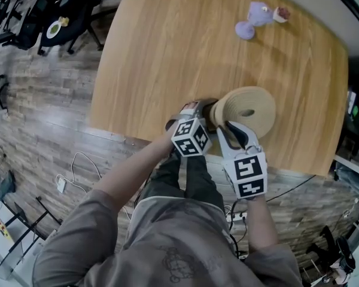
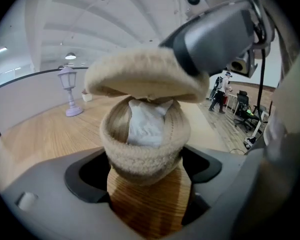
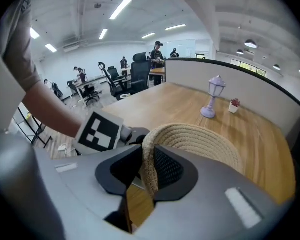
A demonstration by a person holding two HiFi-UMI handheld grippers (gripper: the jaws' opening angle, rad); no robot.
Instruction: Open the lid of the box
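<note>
Two grips: left hand-held gripper squeezes the beige woven rope box, right hand-held gripper pinches its raised round lid.

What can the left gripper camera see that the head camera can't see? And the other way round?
Only the left gripper view: the inside of the basket, with something white and crumpled in it, under the raised lid. Only the head view: the person's arms and the marker cubes on the left gripper and right gripper. Both views: the lid, the purple lamp and the wooden table.
</note>
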